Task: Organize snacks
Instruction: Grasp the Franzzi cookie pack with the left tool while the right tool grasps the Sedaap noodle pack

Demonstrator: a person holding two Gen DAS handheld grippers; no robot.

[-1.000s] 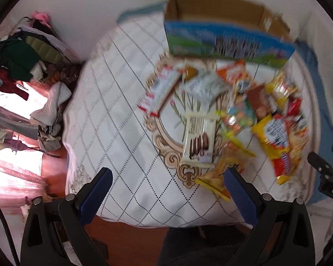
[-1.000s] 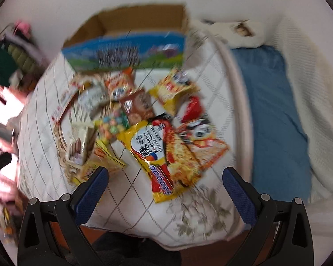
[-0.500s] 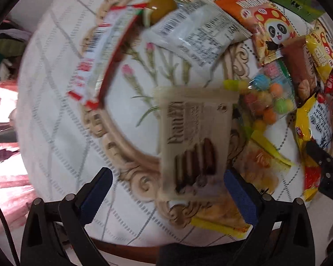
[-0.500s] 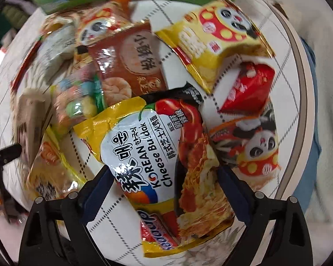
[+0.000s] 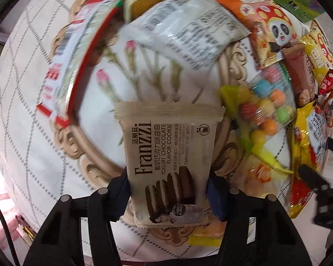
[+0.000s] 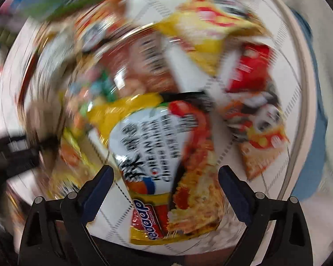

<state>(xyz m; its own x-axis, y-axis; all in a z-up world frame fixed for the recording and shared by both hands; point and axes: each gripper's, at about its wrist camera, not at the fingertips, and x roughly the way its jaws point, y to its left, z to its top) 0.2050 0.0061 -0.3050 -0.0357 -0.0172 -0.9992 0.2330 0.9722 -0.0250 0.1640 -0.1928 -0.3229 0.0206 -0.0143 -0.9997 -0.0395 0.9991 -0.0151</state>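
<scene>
My left gripper (image 5: 168, 190) is shut on a beige Franzzi chocolate cookie pack (image 5: 166, 155), one finger on each long side. The pack sits at the near edge of the quilted table (image 5: 28, 133). My right gripper (image 6: 164, 184) is open, with its fingers to either side of a yellow Korean cheese noodle packet (image 6: 166, 159) and close above it. That view is heavily blurred. Other snacks lie around: a white packet (image 5: 188, 37), an orange panda bag (image 5: 268, 28), a bag of coloured balls (image 5: 266, 110), a red-edged packet (image 5: 77, 55).
A blue-green carton edge (image 5: 295, 2) stands at the back right. In the right wrist view a red pouch (image 6: 248, 66), a yellow bag (image 6: 208, 31) and a panda bag (image 6: 257, 130) lie past the noodles. The right gripper's body (image 5: 317, 186) shows at the right.
My left gripper came down and closed on the cookie pack. My right gripper dropped closer over the noodle packet and is moving fast, still open.
</scene>
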